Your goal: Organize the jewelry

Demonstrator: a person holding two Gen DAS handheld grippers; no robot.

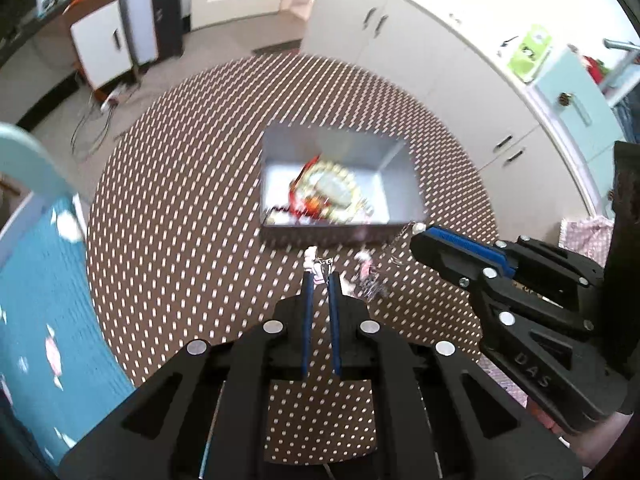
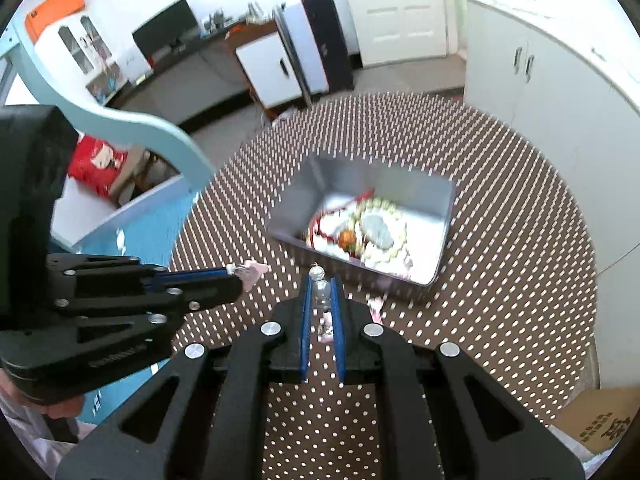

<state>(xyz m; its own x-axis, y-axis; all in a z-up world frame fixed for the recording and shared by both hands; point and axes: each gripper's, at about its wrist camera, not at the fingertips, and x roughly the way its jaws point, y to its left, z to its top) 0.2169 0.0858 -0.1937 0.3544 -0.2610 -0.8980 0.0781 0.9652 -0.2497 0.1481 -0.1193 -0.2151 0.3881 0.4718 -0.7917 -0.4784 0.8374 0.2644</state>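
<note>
brown cloth with pale dots covers the round table point(image 1: 168, 184) that fills both wrist views, and everything sits a little smeared by blur. nearest in the left wrist view, the left gripper point(image 1: 320, 272) points down at the cloth with its blue-lined fingers drawn almost together, nipping a small pink and white trinket point(image 1: 311, 261) at the very tips. just to its right a loose pink and silver piece point(image 1: 366, 268) lies on the cloth, too blurred to name. beside that, the right gripper point(image 1: 416, 236) comes in from the right edge, also nearly closed, with a thin silvery chain point(image 1: 400, 242) dangling from its tip. in the right wrist view that same gripper point(image 2: 322, 284) has a clear, beaded chain piece point(image 2: 321, 292) pinched between its blue pads, hanging down the gap. the left gripper shows there at the left, its trinket sticking out past the tips. beyond both tips stands an open grey metal box point(image 1: 396, 160), just past the grippers, holding a heap of jewelry point(image 1: 328, 192): a ring of pale beads, red cord and an orange bead. farther off, white cupboards point(image 1: 440, 60) run along the right, a white door point(image 2: 400, 8) stands at the back, and a light blue chair point(image 2: 132, 128) sits to the left of the table.
</note>
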